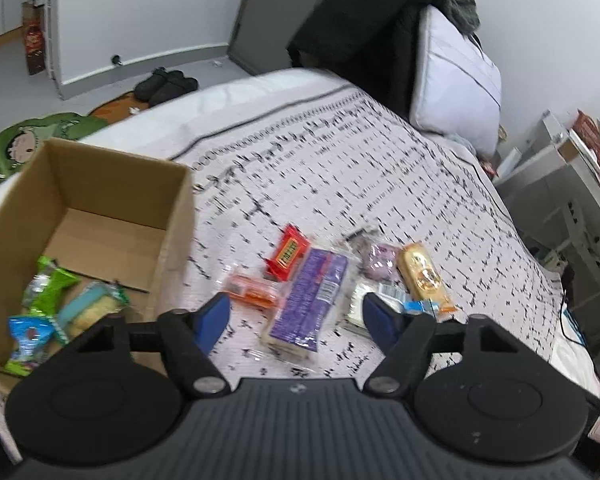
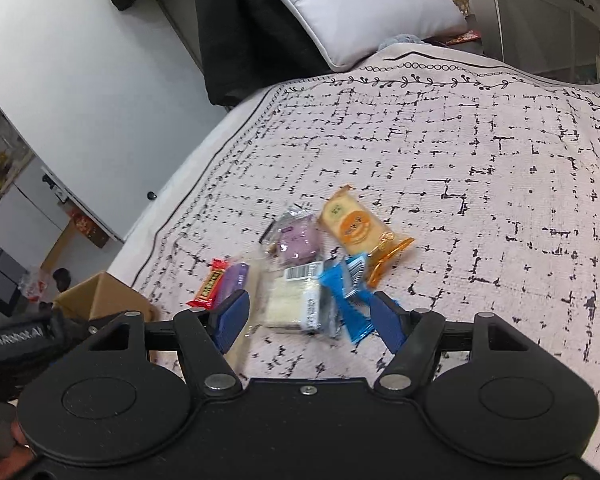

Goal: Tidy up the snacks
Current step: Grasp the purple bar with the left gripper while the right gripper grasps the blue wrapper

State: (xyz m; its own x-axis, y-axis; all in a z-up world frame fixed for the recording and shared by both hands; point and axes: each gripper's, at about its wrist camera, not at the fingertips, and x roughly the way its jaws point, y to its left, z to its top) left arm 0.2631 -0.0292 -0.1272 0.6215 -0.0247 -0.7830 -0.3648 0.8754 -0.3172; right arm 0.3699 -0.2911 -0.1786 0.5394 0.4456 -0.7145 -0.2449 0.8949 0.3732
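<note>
Both tools hung over the bed (image 2: 500,160), tilted down at the loose snacks. Left tool (image 1: 296,308) stood spread and empty, its fingers either side of the purple pack (image 1: 310,300), probably lined up to take it. Right tool (image 2: 308,310) was spread too, straddling the white pack (image 2: 296,300) and blue wrapper (image 2: 348,300), pinching nothing. A box (image 1: 112,184) sat just left of the pile, open-topped and close, likely so each snack needed only a short carry; a few wrapped ones already lay inside. Red bar (image 1: 290,252) and orange cracker pack (image 2: 356,228) waited on the cover.
</note>
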